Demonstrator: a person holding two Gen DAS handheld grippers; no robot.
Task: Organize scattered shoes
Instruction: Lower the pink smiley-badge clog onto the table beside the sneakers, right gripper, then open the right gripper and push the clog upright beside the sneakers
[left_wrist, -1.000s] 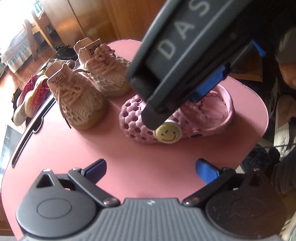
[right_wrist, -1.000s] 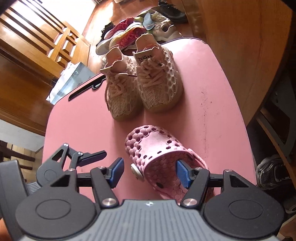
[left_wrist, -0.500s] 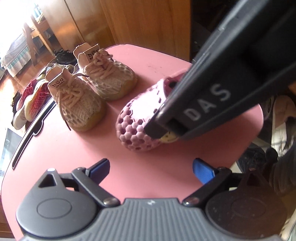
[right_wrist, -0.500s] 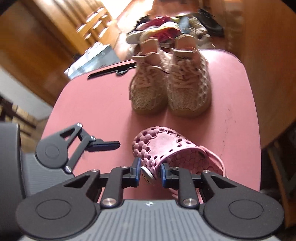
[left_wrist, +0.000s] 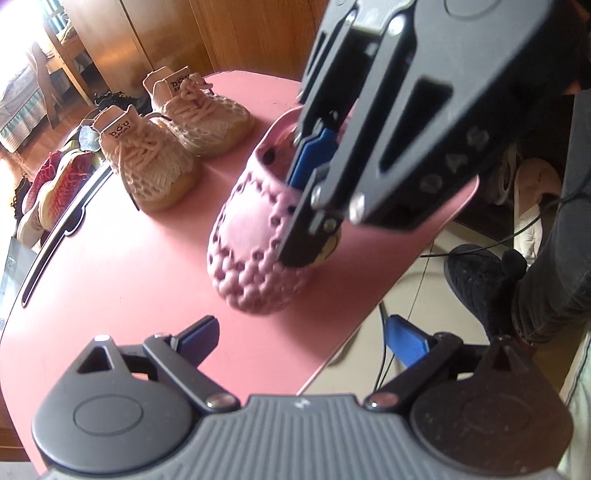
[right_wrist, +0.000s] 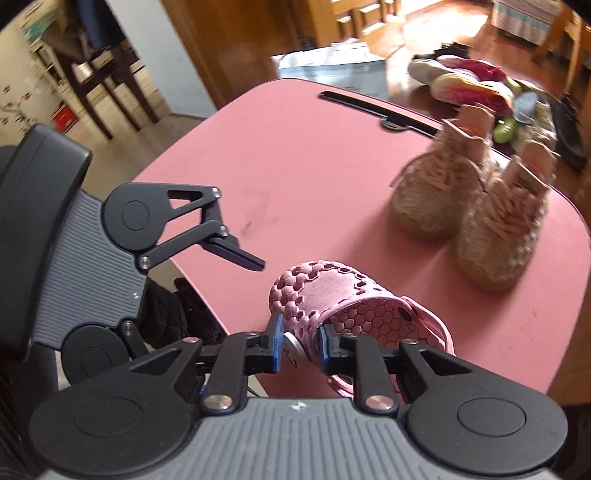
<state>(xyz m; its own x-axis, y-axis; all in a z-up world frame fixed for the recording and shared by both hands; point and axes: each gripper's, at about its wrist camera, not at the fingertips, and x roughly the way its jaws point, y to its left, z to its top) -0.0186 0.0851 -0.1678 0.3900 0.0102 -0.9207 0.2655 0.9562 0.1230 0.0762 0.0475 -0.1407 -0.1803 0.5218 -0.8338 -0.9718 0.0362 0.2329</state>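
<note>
In the left wrist view your left gripper (left_wrist: 299, 332) hangs with its fingers wide apart and empty over the near edge of the pink table (left_wrist: 110, 266), apparently standing by, while your right gripper (left_wrist: 314, 206) blocks the clog's far side. In the right wrist view those fingers (right_wrist: 275, 341) clamp the pink clog (right_wrist: 332, 295) by its side wall, loosening slightly, likely to line it up near the beige sneakers (right_wrist: 469, 210), which are blurred; the clog's heel is cut off behind the gripper.
</note>
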